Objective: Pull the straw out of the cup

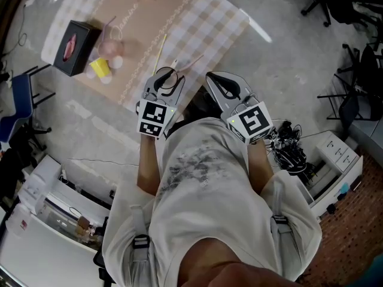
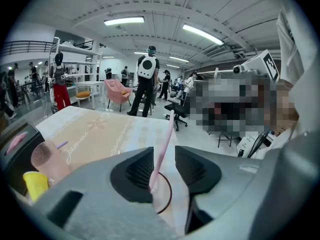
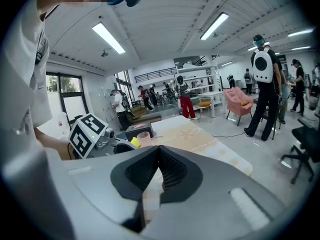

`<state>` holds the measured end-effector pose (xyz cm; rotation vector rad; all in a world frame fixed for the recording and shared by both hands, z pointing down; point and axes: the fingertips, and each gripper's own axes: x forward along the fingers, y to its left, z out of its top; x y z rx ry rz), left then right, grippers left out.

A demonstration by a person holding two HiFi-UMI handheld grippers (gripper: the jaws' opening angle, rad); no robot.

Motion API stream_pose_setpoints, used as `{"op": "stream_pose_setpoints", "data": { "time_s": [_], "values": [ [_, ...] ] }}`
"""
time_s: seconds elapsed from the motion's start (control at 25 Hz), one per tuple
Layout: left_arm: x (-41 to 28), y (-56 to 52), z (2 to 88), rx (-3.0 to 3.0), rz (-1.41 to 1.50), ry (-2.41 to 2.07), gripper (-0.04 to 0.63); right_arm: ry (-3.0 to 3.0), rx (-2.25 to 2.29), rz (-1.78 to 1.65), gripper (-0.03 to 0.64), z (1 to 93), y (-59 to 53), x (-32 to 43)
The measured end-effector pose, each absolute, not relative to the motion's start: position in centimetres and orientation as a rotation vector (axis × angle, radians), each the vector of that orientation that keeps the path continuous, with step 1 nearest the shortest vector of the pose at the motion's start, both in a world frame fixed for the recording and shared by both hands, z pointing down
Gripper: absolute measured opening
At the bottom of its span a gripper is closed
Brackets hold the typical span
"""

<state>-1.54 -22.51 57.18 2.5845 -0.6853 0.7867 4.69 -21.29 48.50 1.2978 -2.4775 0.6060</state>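
The pink straw (image 2: 165, 144) is already clear of the cup. In the left gripper view it stands nearly upright at the centre of the frame, between the jaws of the left gripper (image 2: 163, 159). Those jaws stand wide apart. The straw leans against the pad on the picture's left and is well clear of the other, so nothing clamps it. In the head view the same straw (image 1: 188, 64) pokes out past that gripper (image 1: 167, 79), over the near edge of the table (image 1: 197, 23).

The pink cup (image 2: 47, 159) sits well apart from the straw, at the lower left of the left gripper view. A yellow cup (image 2: 32, 184) sits just beside it. In the head view both stand in the upper left, next to a black box (image 1: 75, 46). A thin yellow stick (image 1: 160, 51) lies on the cloth between them and the grippers.

The right gripper (image 3: 159, 151) is closed with nothing in it, its ribbed pads meeting at the tips, and it hangs beside the left one at mid-frame in the head view.

The pull looks finished, and letting go is the step in hand. The next move calls for drawing the left gripper back from the straw without dragging it, so that it drops flat onto the cloth and does not roll off the near edge.
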Motion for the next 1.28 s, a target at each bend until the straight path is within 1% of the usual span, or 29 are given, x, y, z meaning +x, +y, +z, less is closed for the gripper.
{"op": "stream_pose_setpoints", "data": {
  "time_s": [0.4,0.72,1.08,1.28],
  "values": [
    [-0.8,-22.5,58.2,2.576,0.831,-0.65,0.14,-2.463,1.323,0.621,0.011,48.8,-21.4,5.5],
    [-0.2,-22.9,58.9,2.576,0.868,-0.636,0.127,-2.452,1.341,0.63,0.011,48.9,-21.6,6.1],
    [0.2,-23.2,59.3,2.574,0.888,-0.631,0.095,-2.445,1.353,0.637,0.011,49.1,-21.8,6.6],
    [0.1,-23.4,59.3,2.573,0.892,-0.654,0.061,-2.446,1.349,0.633,0.011,49.0,-21.8,6.6]
  ]
}}
